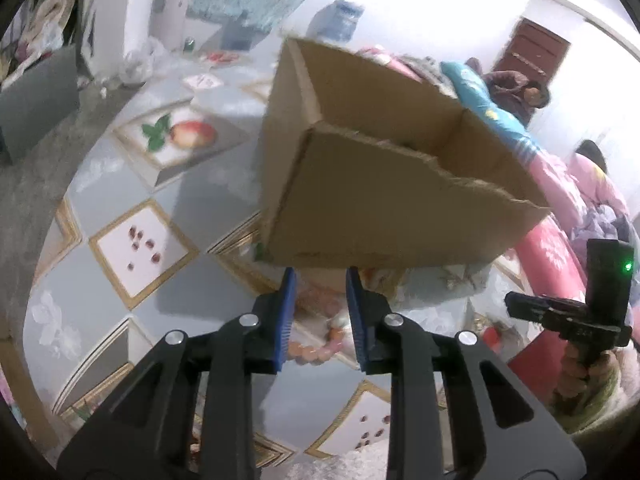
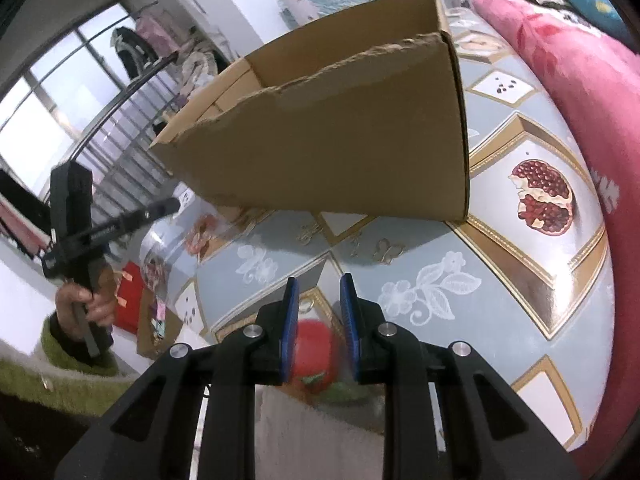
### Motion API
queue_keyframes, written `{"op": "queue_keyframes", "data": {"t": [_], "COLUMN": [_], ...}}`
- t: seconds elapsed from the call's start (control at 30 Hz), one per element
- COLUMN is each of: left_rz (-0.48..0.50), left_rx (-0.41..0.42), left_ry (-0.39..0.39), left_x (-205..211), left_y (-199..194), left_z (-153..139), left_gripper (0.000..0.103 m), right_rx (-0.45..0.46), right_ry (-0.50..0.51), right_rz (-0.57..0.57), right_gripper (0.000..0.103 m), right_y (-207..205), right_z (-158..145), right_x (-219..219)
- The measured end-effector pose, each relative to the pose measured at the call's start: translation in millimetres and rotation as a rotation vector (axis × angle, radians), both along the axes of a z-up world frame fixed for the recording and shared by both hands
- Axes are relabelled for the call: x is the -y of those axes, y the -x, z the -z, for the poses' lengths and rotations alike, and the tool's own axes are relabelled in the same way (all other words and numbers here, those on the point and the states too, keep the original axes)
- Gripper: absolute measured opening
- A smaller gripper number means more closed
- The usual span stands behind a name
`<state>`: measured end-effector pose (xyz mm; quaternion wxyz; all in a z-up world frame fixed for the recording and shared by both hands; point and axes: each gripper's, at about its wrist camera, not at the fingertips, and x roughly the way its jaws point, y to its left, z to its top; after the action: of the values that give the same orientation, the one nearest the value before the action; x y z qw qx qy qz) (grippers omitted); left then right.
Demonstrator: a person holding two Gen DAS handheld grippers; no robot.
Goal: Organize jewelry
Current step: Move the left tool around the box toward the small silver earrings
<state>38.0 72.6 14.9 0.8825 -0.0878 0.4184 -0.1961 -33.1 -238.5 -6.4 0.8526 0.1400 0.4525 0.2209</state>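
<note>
Bracelet [image 1: 316, 344]: I see it on the worktop [image 1: 120, 200] before the box [image 1: 380, 184], under my left jaws.
Left jaws: part open, empty.
Right jaws: part open, empty, facing the box.

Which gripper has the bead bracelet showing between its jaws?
The left gripper: a peach bead bracelet lies on the table between its jaws. The right gripper frames only a printed red fruit.

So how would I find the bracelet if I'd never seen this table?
Start at the big cardboard box on the patterned table. Just in front of its near wall lies the bracelet, a loop of round peach-orange beads, real and lumpy, unlike the flat printed fruit around it.
</note>
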Motion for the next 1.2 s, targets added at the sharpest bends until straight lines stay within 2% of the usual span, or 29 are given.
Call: {"op": "queue_keyframes", "data": {"t": [0.17,0.43,0.6,0.73,0.83,0.9,1.2], "left_rz": [0.102,0.241,0.244,0.258,0.276,0.273,0.288], "left_rx": [0.059,0.079,0.113,0.104,0.067,0.08,0.072], "left_ry": [-0.035,-0.143,-0.211,-0.289,-0.299,-0.323,-0.325], "left_x": [28.7,77.8,88.7,95.2,98.7,101.3,100.8], "left_y": [11.2,12.6,4.7,0.1,-3.9,-3.8,-8.1], "left_z": [-5.2,10.7,15.0,23.8,32.6,35.0,34.6], "left_gripper": [0.024,0.025,0.025,0.025,0.024,0.022,0.015], "right_rx": [-0.006,-0.026,-0.019,-0.011,-0.007,-0.004,0.005], "right_ry": [-0.009,-0.041,-0.041,-0.043,-0.051,-0.055,-0.068], "right_rz": [-0.005,-0.017,-0.048,-0.072,-0.082,-0.085,-0.081], "right_gripper": [0.022,0.022,0.022,0.022,0.022,0.022,0.022], "right_y": [0.8,-12.9,-20.0,-23.6,-24.5,-24.7,-21.7], "right_z": [1.0,6.6,3.9,2.5,1.0,-0.2,-3.0], "right_x": [-1.8,-9.9,-21.2,-28.9,-33.5,-35.3,-35.9]}}
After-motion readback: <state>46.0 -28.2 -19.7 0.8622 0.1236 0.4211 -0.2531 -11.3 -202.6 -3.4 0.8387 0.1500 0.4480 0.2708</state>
